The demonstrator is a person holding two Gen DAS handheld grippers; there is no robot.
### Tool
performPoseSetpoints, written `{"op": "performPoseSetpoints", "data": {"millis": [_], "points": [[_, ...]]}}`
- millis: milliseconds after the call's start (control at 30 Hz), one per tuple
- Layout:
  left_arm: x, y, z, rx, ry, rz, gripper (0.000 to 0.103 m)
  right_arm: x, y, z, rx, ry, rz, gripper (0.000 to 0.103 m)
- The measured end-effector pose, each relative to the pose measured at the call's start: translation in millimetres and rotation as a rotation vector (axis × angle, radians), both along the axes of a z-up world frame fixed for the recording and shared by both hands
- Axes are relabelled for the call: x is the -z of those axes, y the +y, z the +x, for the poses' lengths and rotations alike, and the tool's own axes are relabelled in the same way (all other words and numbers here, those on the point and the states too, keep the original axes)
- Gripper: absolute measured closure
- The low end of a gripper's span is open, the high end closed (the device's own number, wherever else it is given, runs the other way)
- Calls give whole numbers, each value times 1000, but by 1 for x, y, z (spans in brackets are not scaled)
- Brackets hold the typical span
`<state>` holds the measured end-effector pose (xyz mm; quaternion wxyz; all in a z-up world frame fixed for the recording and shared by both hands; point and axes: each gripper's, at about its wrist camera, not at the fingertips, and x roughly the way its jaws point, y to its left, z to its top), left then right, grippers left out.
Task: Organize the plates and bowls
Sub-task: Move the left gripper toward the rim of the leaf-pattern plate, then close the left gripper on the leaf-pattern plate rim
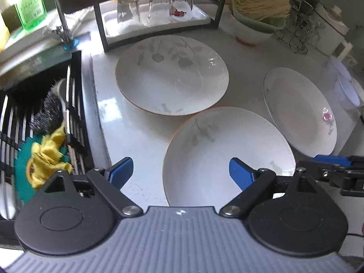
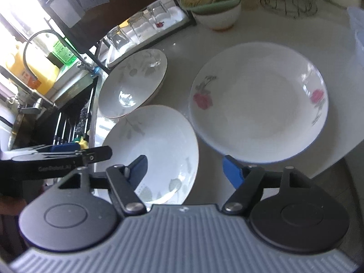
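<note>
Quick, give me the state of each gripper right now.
Left gripper: open, holding nothing, jaws wide above the near leaf-pattern plate.
Right gripper: open, holding nothing, between that plate and the rose plate.

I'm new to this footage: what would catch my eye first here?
Three white plates spread on the pale counter: two leaf-patterned plates near the sink and a rose-patterned plate to their right. Upturned glasses stand on a rack tray behind.

upturned glasses (image 1: 154, 6), green bottle (image 1: 29, 6), yellow cloth (image 1: 49, 154), faucet (image 2: 43, 43)
</note>
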<state>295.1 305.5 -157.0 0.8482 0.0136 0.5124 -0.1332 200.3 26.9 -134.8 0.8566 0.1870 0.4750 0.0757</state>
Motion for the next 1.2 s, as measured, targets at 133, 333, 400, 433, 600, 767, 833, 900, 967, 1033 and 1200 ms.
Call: {"op": "performPoseSetpoints", "data": {"millis": [133,333,400,433,600,767,833,900,967,1033,1200], "points": [[14,3,2,7,20,-13,25,11,-2,3,45,55,37,57],[30,12,11,-25,62,-41,47,21,-1,6,73,80,62,70],[34,15,15,-38,80,-58,53,23,2,7,71,86,63,77],[37,17,16,-42,89,-69,58,25,3,8,69,88,56,77],[43,17,19,-17,117,-94,64,31,5,12,75,94,27,88],[44,12,22,3,136,-108,63,33,8,14,65,104,14,88],[44,14,22,4,141,-117,63,30,8,14,56,109,14,89],[41,18,22,-1,139,-133,63,25,8,12,43,102,11,89],[34,21,20,-3,126,-133,63,19,8,12,30,95,20,89],[27,23,19,0,121,-135,63,13,7,12,22,85,27,89],[20,25,16,51,162,-309,74,-3,4,11,-9,37,51,92]]}}
